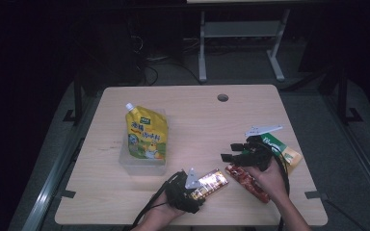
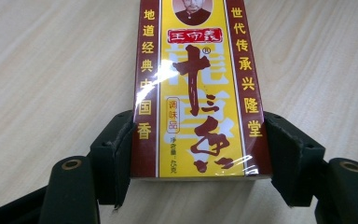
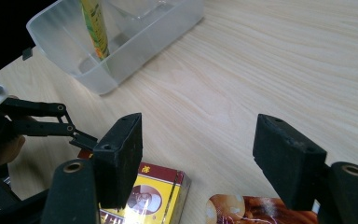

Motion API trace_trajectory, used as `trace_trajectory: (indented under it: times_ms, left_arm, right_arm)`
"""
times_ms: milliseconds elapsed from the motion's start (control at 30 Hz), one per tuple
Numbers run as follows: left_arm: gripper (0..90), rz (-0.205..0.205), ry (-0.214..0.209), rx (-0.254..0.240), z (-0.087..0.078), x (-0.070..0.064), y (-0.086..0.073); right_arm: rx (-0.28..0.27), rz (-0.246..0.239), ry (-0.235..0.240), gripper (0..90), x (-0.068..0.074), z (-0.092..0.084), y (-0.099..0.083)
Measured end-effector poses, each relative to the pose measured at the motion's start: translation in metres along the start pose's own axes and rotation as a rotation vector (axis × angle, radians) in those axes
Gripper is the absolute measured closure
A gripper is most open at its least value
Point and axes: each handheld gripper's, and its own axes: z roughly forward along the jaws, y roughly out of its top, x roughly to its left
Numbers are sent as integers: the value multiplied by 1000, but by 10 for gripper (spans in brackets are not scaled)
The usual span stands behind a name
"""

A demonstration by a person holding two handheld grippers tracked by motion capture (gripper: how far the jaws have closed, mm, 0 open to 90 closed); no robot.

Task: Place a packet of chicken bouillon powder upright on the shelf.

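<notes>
**Left gripper clamped on seasoning box**

Left gripper [image 2: 198, 154] grasps the yellow-red seasoning box [image 2: 198, 88], flat on the table [image 2: 51, 70]. Right gripper [image 3: 198, 158] released, nothing between its jaws, above the red snack packet [image 3: 256, 210]. Right gripper view adds the clear tub [image 3: 121, 51]; high view shows 1 yellow pouch [image 1: 146, 134] inside.

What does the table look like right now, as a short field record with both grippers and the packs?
left gripper: jaws on both sides of the yellow spice box, apparently gripping it
right gripper: open, above the red snack pack
clear tub: holds the upright yellow spout pouch
green packet: beyond the right hand, at the table's right edge
table: light wood
</notes>
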Motion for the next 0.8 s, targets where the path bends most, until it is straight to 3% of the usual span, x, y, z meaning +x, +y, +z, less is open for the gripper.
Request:
trace_trajectory:
  times_ms: [167,333,400,800]
  left_arm:
    - [325,-14,34,-22,-2,2,0]
    - [325,-28,79,-70,-10,6,8]
    - [325,-43,92,-94,-14,8,13]
    - [325,-49,175,-183,-31,14,39]
  right_arm:
    - [2,9,-7,317,-2,-1,0]
    - [5,43,15,294,-4,0,0]
    - [25,85,36,272,-6,3,1]
    - [52,177,84,232,-9,8,10]
